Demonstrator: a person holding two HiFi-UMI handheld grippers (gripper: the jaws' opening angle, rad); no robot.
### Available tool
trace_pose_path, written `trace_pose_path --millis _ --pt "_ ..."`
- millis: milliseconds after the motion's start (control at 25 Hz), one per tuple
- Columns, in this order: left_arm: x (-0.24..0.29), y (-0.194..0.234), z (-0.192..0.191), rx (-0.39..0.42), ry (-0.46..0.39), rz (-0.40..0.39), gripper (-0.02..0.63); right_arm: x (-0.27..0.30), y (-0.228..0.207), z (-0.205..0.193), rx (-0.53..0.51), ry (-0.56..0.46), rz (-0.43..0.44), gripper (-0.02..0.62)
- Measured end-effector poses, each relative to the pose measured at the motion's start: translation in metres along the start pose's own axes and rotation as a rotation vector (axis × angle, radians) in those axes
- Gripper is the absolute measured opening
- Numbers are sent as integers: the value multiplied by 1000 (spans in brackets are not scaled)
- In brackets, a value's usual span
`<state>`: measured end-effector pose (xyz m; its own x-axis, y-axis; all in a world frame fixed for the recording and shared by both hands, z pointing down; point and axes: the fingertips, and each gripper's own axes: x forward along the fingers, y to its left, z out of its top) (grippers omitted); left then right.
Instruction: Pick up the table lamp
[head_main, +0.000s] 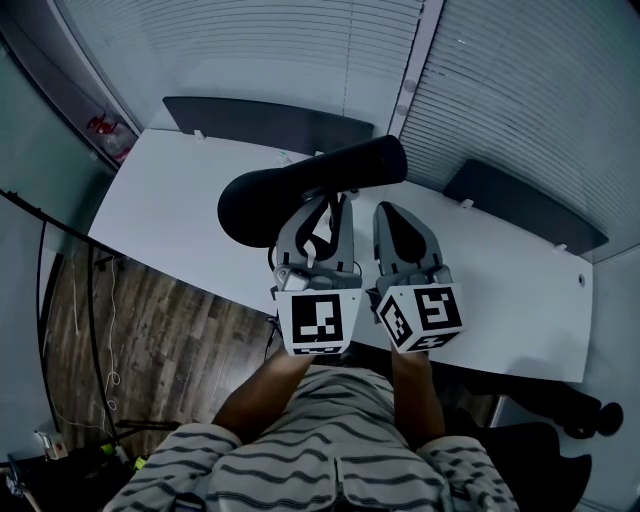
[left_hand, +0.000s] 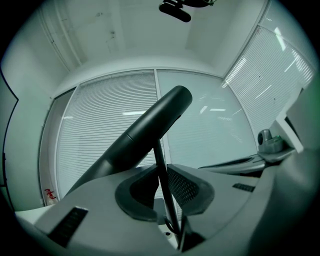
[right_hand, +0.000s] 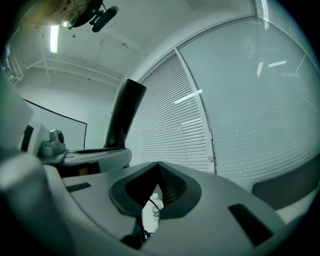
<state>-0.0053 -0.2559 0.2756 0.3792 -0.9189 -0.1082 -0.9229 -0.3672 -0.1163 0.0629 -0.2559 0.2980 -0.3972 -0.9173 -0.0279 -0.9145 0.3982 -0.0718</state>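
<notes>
The black table lamp, tubular head and round base, is just ahead of the left tool, whose narrowed jaws pinch its thin stem over the white counter; stiff, probably unbalanced and swivel-prone there, while the right tool alongside is closed, empty.

White table under you, closed blinds ahead of you, dark wood floor at your left, ceiling strip light lit
</notes>
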Motion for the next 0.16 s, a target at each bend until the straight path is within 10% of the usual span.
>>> trace_pose_path --millis 160 --pt "-2 -1 1 -1 -3 -2 57 -3 0 0 -2 0 -1 11"
